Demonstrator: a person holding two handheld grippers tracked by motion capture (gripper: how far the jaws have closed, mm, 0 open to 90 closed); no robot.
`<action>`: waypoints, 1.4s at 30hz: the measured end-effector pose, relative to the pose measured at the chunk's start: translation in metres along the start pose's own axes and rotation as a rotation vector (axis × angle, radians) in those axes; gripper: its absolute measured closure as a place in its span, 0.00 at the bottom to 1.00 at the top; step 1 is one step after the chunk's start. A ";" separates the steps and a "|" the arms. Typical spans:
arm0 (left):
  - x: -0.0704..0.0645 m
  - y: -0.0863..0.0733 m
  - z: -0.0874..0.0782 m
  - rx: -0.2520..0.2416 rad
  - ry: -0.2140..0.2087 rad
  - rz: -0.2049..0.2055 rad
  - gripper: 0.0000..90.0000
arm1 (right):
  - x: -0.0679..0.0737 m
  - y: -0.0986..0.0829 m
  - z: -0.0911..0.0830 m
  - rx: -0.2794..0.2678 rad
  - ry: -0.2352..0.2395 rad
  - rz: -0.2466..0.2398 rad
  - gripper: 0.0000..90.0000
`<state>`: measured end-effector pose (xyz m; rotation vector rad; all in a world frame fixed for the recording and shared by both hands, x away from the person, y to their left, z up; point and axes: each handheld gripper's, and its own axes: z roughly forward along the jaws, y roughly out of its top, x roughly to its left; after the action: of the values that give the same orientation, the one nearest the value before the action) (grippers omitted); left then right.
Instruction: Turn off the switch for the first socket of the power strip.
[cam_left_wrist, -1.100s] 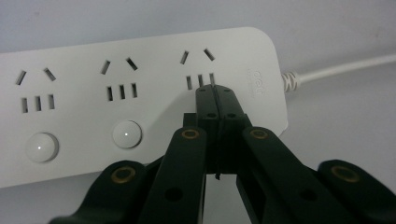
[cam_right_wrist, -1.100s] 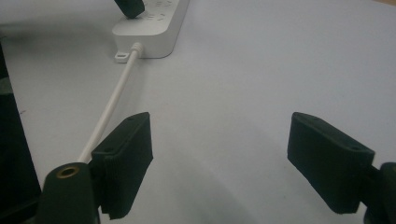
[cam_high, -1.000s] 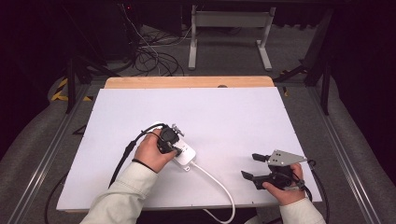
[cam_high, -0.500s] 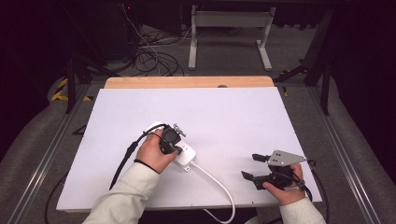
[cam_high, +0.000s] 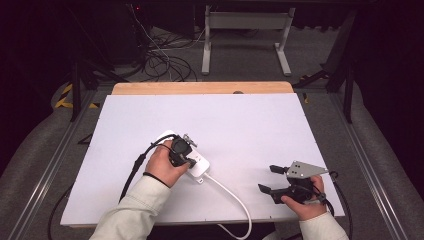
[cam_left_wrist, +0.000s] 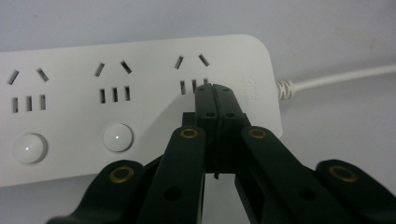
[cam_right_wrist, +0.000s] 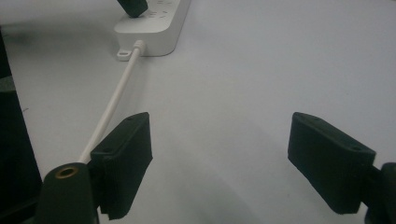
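- Power strip (cam_high: 197, 161): lies on the table (cam_high: 240, 125), left of centre, toward the near edge.
- Cord (cam_high: 232, 197): runs from the strip's right end to the near edge.
- Left gripper (cam_left_wrist: 215, 93): over the strip's cord-end socket.
- Right gripper (cam_high: 272, 179): near the right corner, well apart from the strip.

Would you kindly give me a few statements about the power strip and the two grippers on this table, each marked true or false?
1. The left gripper has its black jaws pressed together over the white plastic power strip. True.
2. The right gripper is clamped on the white cable. False: its jaws stand wide apart, and the cable runs past the outside of one jaw.
3. The power strip shows round white buttons below its sockets. True.
4. A plug sits in one of the sockets. False: the visible sockets are empty.
5. The strip lies on a white table top. True.
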<state>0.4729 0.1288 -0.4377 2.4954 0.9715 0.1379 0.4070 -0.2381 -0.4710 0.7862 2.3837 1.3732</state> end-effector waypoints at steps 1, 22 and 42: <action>0.000 0.000 0.000 0.000 0.000 0.000 1.00 | 0.000 0.000 0.000 0.000 0.000 0.000 0.24; -0.003 -0.005 -0.039 -0.184 0.015 0.019 1.00 | -0.001 0.000 -0.001 -0.004 -0.003 0.007 0.24; -0.018 -0.015 -0.060 -0.309 0.037 0.072 0.54 | 0.000 0.000 -0.002 -0.006 -0.009 0.003 0.24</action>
<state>0.4350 0.1496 -0.3896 2.2500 0.8061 0.3326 0.4060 -0.2395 -0.4700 0.7931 2.3716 1.3747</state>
